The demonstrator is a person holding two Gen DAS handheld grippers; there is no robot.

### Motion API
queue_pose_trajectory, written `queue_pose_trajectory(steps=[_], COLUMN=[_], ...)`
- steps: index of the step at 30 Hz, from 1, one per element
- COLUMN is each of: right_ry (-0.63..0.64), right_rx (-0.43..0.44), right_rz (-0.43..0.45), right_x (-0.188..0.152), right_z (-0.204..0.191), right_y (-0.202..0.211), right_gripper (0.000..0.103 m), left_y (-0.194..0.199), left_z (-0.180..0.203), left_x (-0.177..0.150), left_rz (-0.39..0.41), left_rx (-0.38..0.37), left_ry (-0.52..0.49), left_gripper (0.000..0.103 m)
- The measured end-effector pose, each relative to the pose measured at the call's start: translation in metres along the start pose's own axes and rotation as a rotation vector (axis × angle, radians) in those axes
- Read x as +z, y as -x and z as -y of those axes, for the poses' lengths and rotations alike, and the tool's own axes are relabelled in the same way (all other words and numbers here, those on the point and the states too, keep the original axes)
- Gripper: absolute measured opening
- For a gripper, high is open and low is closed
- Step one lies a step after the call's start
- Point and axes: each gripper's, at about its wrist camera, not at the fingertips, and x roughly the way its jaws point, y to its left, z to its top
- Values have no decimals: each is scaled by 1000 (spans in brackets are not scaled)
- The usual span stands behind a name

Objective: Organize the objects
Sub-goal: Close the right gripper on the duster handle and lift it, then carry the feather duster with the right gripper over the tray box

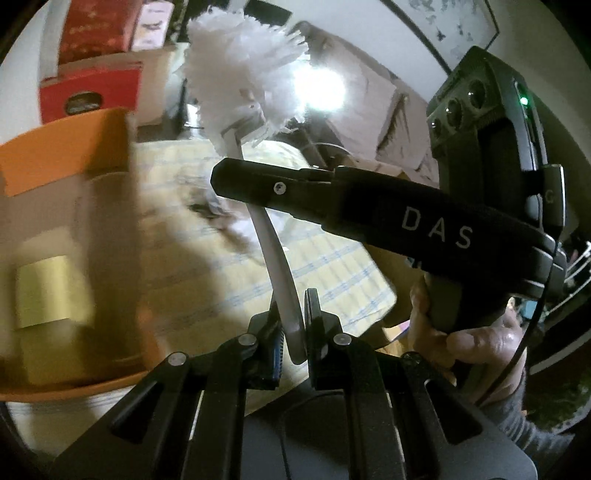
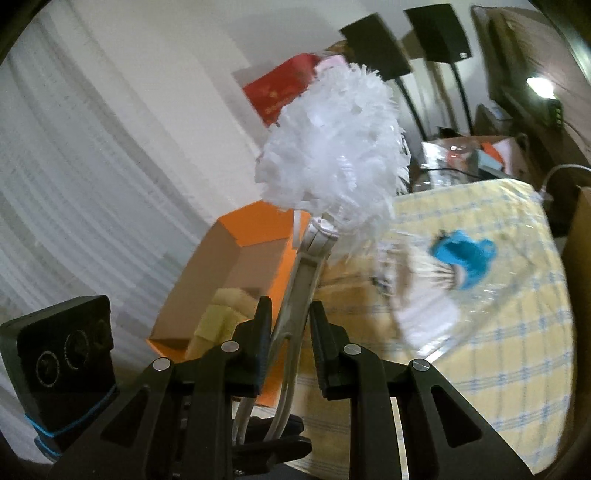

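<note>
White curtains (image 2: pixel 92 155) hang along the wall; two dark speakers (image 2: pixel 439 31) stand on thin stands; a framed picture (image 1: pixel 448 22) hangs above; red gift boxes (image 1: pixel 90 86) sit stacked nearby.

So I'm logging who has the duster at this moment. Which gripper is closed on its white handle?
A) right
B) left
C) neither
B: in the left wrist view the left gripper pinches the duster handle; the right gripper straddles the handle with gaps on both sides.

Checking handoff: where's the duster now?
Held up over the table: handle in the left gripper, white duster head above the orange box, right gripper alongside the handle.
</note>
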Motion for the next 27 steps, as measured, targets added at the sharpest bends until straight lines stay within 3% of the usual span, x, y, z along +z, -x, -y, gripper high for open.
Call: queue_pose_trajectory(steps=[12, 21, 27], right_ry=[-1, -58, -96], right_rx=[143, 185, 190], right_rz=[-89, -152, -189], right_x=[2, -8, -17], right_z=[-74, -104, -114], right_y=[-83, -136, -155], right_gripper=[20, 21, 24], left_y=[50, 75, 87], left_z=[-71, -110, -144], left_x=[-16, -31, -27], left_rz=[2, -24, -31], left_rx=[91, 90, 151], left_ry=[81, 138, 155], left_gripper=[10, 10, 8])
